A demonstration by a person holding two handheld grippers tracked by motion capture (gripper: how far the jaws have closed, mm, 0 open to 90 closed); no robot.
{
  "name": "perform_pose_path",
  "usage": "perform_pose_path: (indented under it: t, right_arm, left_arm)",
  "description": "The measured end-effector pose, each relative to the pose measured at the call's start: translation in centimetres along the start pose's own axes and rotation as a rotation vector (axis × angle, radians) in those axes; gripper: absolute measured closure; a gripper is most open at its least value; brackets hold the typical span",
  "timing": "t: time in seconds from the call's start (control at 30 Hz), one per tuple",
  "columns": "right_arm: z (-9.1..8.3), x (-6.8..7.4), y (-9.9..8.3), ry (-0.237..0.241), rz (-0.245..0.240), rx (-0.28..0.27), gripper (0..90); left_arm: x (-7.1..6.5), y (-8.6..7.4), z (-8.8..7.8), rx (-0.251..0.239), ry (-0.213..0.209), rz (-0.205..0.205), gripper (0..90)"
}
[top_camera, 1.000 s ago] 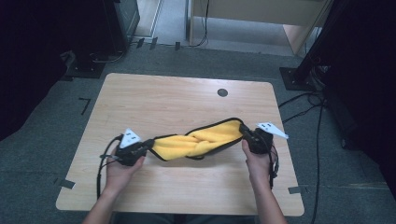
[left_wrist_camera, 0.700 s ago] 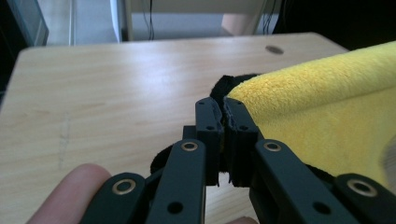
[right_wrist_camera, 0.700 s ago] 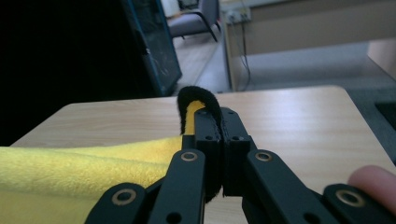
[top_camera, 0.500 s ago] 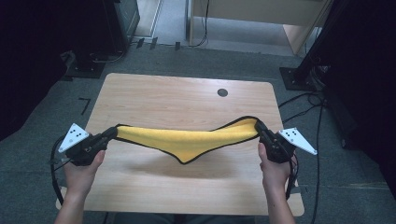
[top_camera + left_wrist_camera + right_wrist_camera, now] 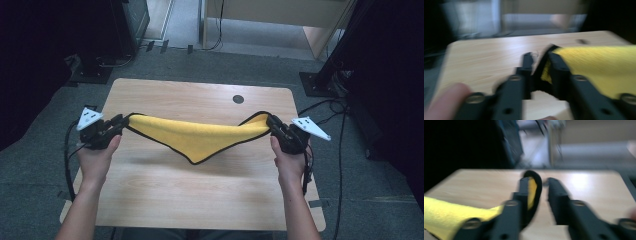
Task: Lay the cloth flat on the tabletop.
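High view: yellow cloth [image 5: 200,140] sags between left tongs [image 5: 120,122] and right tongs [image 5: 272,124], both just parting with corners between, above bare tabletop [image 5: 200,190].

A lab or test room arranged for recording. A plain light-wood bench [image 5: 200,195] with a round cable hole [image 5: 238,99] stands alone on grey carpet [image 5: 45,165]. Dark equipment stands with heavy bases [image 5: 92,75] sit at the far left and right. Black cables [image 5: 342,150] trail over the floor on the right. Tape marks [image 5: 165,47] dot the carpet beyond the bench, near pale wooden furniture [image 5: 280,15].
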State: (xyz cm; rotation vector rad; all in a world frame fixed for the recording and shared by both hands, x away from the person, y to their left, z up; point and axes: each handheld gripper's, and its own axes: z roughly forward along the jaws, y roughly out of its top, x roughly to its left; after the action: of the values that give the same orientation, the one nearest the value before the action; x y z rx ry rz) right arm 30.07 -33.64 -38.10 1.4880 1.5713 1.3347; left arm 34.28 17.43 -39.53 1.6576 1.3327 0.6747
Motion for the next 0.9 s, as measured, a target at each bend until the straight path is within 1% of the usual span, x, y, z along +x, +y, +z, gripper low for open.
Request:
perform_pose_path:
  t: [0.03,0.07,0.1,0.13,0.17,0.2,0.23,0.27,0.3,0.33,0.37,0.4,0.43,0.47,0.5,0.53,0.57,0.6,0.63,0.7,0.73,0.8,0.83,0.87,0.9]
  right_arm:
    - [0.8,-0.4,-0.5,-0.038,0.012,0.03,65.4]
    - [1.4,-0.8,-1.1,-0.065,0.017,0.047,64.0]
    - [1.4,-0.8,-1.1,-0.065,0.017,0.047,64.0]
    - [2.1,-1.4,-2.5,-0.088,0.033,0.078,59.3]
    - [2.1,-1.4,-2.5,-0.088,0.033,0.078,59.3]
    - [2.4,-1.9,-3.8,-0.093,0.042,0.099,58.6]
    - [2.5,-2.0,-4.2,-0.093,0.041,0.107,58.3]
    - [2.7,-2.2,-4.7,-0.096,0.039,0.122,58.0]
    - [2.7,-2.2,-4.7,-0.096,0.039,0.122,58.0]
    - [3.0,-2.3,-5.9,-0.093,0.034,0.156,58.0]
    - [3.1,-2.4,-6.2,-0.091,0.032,0.164,58.0]
    - [3.3,-2.3,-6.7,-0.088,0.027,0.178,58.0]
    - [3.4,-2.2,-7.1,-0.084,0.025,0.189,58.0]
    - [3.6,-2.1,-7.4,-0.083,0.02,0.204,58.0]
    - [3.7,-2.0,-7.8,-0.078,0.009,0.213,58.2]
    - [3.8,-1.9,-8.1,-0.075,0.005,0.223,58.2]
    - [4.0,-1.7,-8.4,-0.072,0.0,0.229,58.2]
    - [4.1,-1.6,-8.6,-0.067,-0.002,0.236,58.2]
    - [4.1,-1.5,-8.8,-0.062,-0.006,0.243,58.2]
    - [4.3,-1.4,-9.0,-0.058,-0.011,0.249,58.2]
    - [4.5,-1.4,-9.4,-0.056,-0.018,0.267,58.2]
    - [4.7,-1.6,-9.7,-0.057,-0.019,0.276,58.1]
    - [4.8,-1.8,-9.9,-0.064,-0.016,0.28,58.2]
    - [4.9,-2.0,-10.0,-0.071,-0.004,0.28,58.3]
    - [5.0,-2.3,-10.1,-0.074,0.011,0.286,58.4]
  left_arm:
    - [0.1,-0.3,0.9,0.021,0.002,-0.013,50.8]
    - [0.0,-0.8,1.5,0.042,-0.015,-0.015,48.5]
    - [0.0,-0.8,1.5,0.042,-0.015,-0.015,46.3]
    - [-0.7,-2.0,2.3,0.08,-0.031,0.015,45.6]
    - [-0.7,-2.0,2.3,0.08,-0.031,0.015,45.4]
    - [-1.7,-3.5,2.7,0.096,-0.049,0.039,45.6]
    - [-2.4,-4.2,2.9,0.107,-0.071,0.05,45.9]
    - [-3.1,-5.0,3.1,0.122,-0.103,0.073,47.3]
    - [-3.1,-5.0,3.1,0.122,-0.103,0.073,49.7]
    - [-4.3,-6.0,3.2,0.14,-0.162,0.101,52.2]
    - [-6.4,-7.4,3.4,0.165,-0.252,0.163,53.5]
    - [-7.6,-8.1,3.5,0.184,-0.302,0.199,55.9]
    - [-8.9,-8.7,3.7,0.204,-0.351,0.223,57.5]
    - [-10.1,-9.3,4.0,0.226,-0.388,0.243,60.1]
    - [-11.3,-9.7,4.3,0.245,-0.409,0.272,61.7]
    - [-12.3,-10.0,4.6,0.253,-0.416,0.294,62.4]
    - [-13.3,-10.2,5.0,0.257,-0.415,0.313,62.5]
    - [-14.1,-10.4,5.3,0.261,-0.416,0.321,62.4]
    - [-14.1,-10.4,5.3,0.261,-0.416,0.321,62.1]
    - [-15.3,-10.5,6.1,0.263,-0.398,0.333,61.8]
    - [-16.3,-10.5,6.8,0.268,-0.385,0.335,61.8]
    - [-17.2,-10.6,7.4,0.283,-0.349,0.365,64.7]
    - [-17.5,-10.6,7.7,0.3,-0.318,0.388,66.0]
    - [-17.8,-10.7,8.0,0.31,-0.289,0.396,69.0]
    - [-18.0,-10.8,8.2,0.326,-0.275,0.401,71.1]
